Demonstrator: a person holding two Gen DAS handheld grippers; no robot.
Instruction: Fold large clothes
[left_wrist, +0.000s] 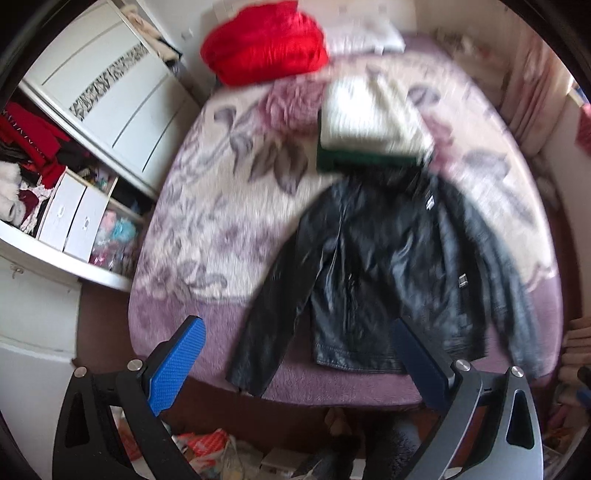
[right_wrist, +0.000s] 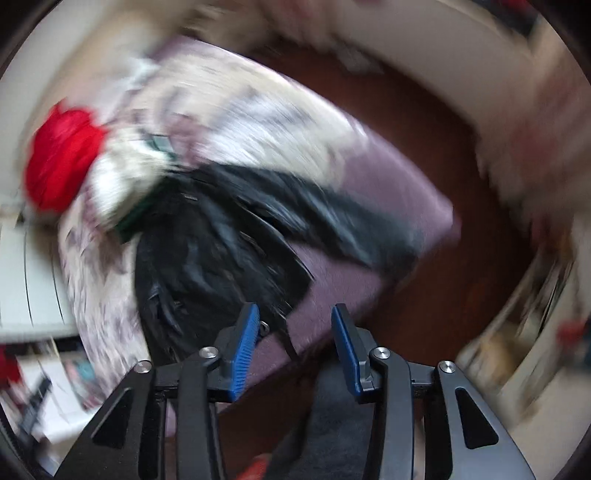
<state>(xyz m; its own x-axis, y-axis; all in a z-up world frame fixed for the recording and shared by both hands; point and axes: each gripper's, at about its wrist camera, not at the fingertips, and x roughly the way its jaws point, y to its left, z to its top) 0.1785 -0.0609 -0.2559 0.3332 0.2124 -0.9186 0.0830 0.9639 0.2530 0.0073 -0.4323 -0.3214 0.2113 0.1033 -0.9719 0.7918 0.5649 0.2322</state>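
Room: a bedroom with a bed (left_wrist: 192, 236) under a floral purple cover, an open wardrobe (left_wrist: 74, 206) at 9 o'clock.
Jacket: black leather jacket (left_wrist: 384, 273) spread flat near the bed's foot edge, sleeves out.
Stack: white and green folded clothes (left_wrist: 365, 125) at its 12 o'clock.
Red bundle (left_wrist: 266, 40): at 11 o'clock.
Left gripper (left_wrist: 299, 328): fingers released wide, over the jacket's hem, nothing between them.
Right gripper (right_wrist: 295, 314): fingers parted, empty, at the jacket's edge; view blurred.

Soft daylight fills the room, flat and even, with hardly a shadow on the bed (left_wrist: 221, 206). The left wrist view is mildly smeared; the right wrist view streaks heavily in a swirl. Both bow hard at the rims, fading into black corners. No glare anywhere.
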